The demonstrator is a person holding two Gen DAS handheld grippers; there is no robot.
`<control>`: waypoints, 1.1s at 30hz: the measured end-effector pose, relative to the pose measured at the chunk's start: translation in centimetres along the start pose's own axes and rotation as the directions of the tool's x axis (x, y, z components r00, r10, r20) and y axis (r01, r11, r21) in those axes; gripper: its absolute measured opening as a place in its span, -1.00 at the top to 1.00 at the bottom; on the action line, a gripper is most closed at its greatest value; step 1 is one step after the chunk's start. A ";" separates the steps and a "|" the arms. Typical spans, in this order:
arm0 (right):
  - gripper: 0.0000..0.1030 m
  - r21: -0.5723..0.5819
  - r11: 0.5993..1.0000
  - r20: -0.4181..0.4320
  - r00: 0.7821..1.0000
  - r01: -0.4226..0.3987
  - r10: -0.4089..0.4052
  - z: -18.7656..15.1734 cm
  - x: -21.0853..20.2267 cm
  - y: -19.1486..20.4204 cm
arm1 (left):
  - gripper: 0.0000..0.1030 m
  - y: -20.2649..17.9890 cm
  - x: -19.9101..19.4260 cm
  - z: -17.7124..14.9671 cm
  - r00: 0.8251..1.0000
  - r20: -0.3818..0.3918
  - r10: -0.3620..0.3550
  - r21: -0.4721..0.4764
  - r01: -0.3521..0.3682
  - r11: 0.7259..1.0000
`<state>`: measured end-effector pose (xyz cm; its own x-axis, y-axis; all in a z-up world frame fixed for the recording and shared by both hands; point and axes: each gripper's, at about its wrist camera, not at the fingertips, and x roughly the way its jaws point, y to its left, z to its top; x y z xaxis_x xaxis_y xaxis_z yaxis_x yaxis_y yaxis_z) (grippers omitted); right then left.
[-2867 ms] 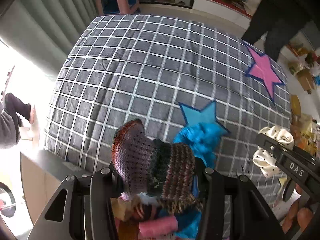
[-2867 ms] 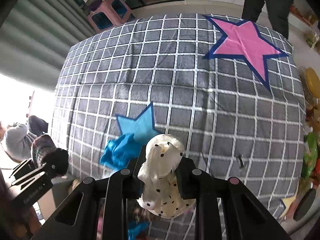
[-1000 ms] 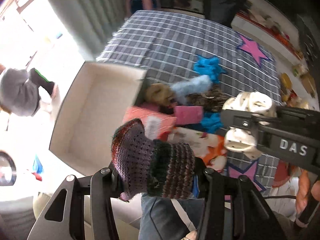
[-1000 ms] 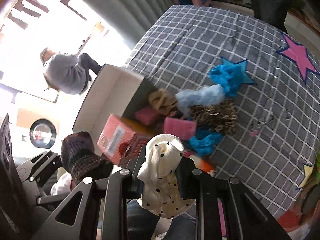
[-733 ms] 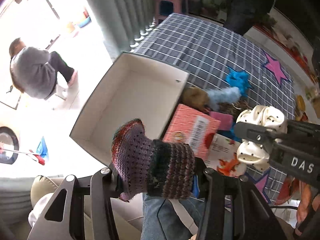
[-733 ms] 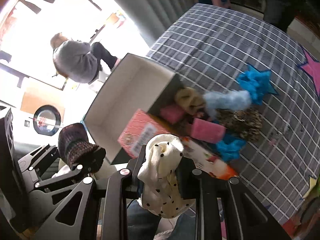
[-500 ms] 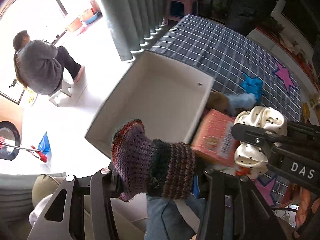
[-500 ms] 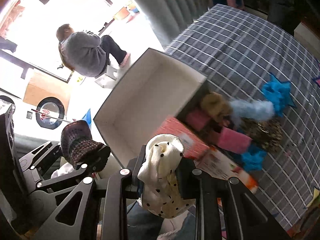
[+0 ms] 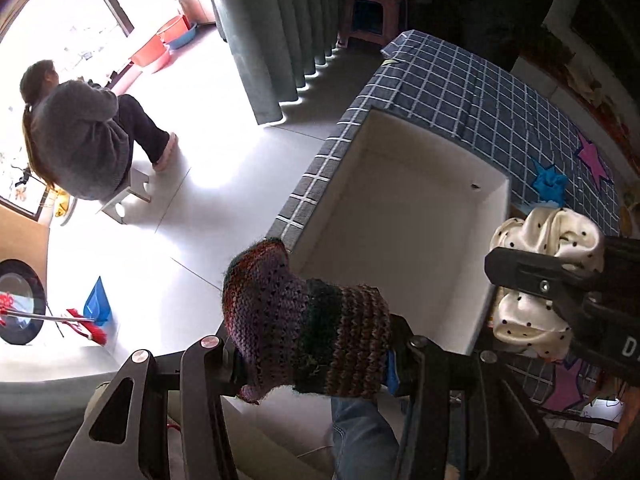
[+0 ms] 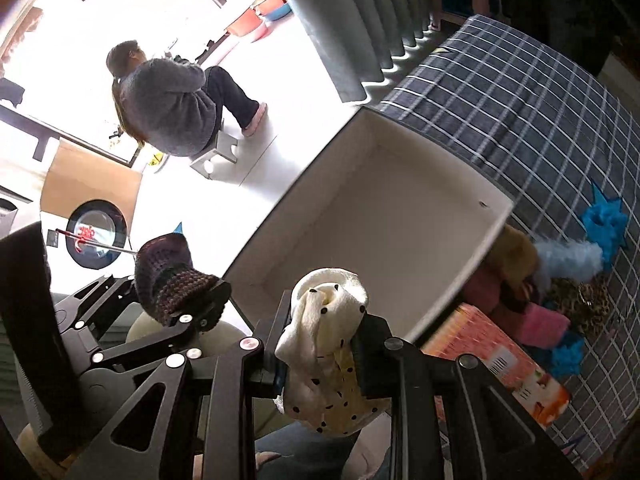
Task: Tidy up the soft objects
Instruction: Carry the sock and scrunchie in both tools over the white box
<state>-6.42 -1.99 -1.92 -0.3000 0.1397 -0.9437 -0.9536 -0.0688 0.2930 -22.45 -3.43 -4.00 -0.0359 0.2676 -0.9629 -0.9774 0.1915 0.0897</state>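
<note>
- Left gripper: jaws clamped on a knitted sock, which stands up from between the fingers.
- Right gripper: jaws closed tight on a cream dotted cloth, bunched above and hanging below the fingers.
- White box: open, nothing visible inside, ahead of both grippers on the checked cover.
- Other soft items: pink piece, leopard piece, pale blue fluff, all beyond the box's right wall, ahead and right of the right gripper.

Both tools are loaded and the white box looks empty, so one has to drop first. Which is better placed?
Probably right: its tool, holding the polka-dot scrunchie, sits before the white box; the left tool with its knitted piece is off its corner.
</note>
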 end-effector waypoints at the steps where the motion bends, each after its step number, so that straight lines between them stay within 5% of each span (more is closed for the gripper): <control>1: 0.49 -0.007 1.000 -0.006 1.000 0.009 -0.009 0.4 0.4 0.5 | -0.03 0.0 0.1 0.1 1.000 0.000 -0.003 0.001 0.003 1.000; 14: 0.49 0.014 0.994 -0.072 0.991 0.112 -0.111 2.7 2.5 -0.2 | -0.04 -0.7 3.4 1.6 0.995 -0.035 -0.095 0.061 0.097 0.993; 33: 0.49 0.087 0.985 -0.131 0.982 0.147 -0.135 4.0 4.4 -1.5 | -0.05 -0.3 6.2 2.1 0.986 -0.091 -0.137 0.069 0.143 0.987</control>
<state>-6.42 2.71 -5.84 -0.1624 0.0167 -0.9866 -0.9858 0.0392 0.1630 -21.91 0.10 -9.43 0.0791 0.1519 -0.9852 -0.9557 0.2926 -0.0316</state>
